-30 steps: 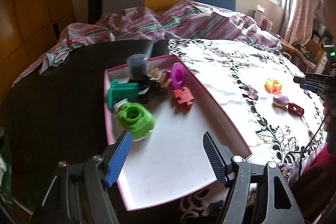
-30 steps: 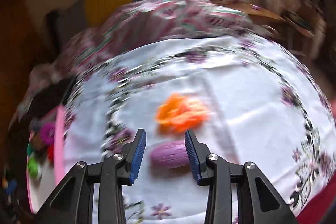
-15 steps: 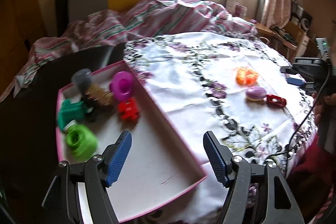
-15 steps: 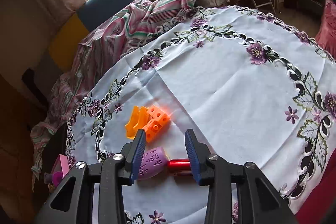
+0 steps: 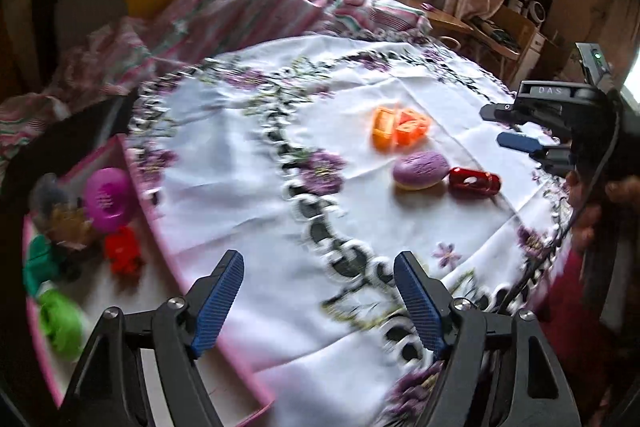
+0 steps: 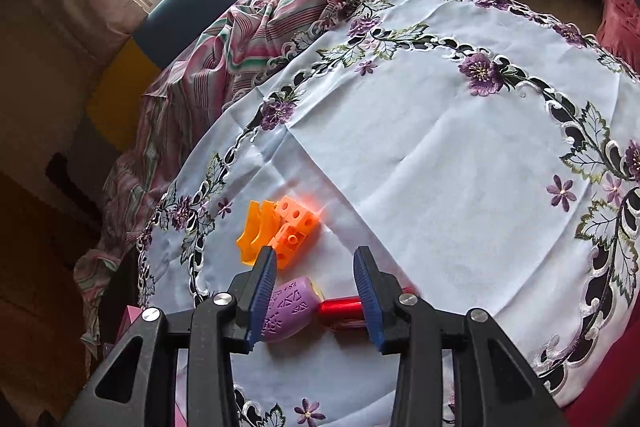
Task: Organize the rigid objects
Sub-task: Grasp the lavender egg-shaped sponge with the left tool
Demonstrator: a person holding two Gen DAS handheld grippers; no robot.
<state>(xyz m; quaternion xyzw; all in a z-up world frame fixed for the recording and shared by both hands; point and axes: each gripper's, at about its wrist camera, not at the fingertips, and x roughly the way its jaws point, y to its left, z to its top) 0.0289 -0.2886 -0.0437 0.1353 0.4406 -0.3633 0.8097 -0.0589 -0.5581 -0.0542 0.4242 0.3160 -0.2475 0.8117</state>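
Right gripper hovers part-open, holding nothing, over purple patterned egg-shaped toy and red metallic cylinder at lower centre; left gripper has just widened, empty; best straddle one piece squarely before closing.

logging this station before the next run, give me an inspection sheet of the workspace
surface: round table under a white flowered cloth, dark bare top at one side
job's things: orange blocks, purple egg-shaped toy and red cylinder loose on the cloth; pink tray holds green, red and magenta toys
clutter: nothing seen on the cloth
grippers: left gripper open, empty, jaws just opened further; right gripper open above the purple toy and red cylinder, gripping neither
cables: black cable by the right hand
surroundings: striped bedding, window, cluttered desk
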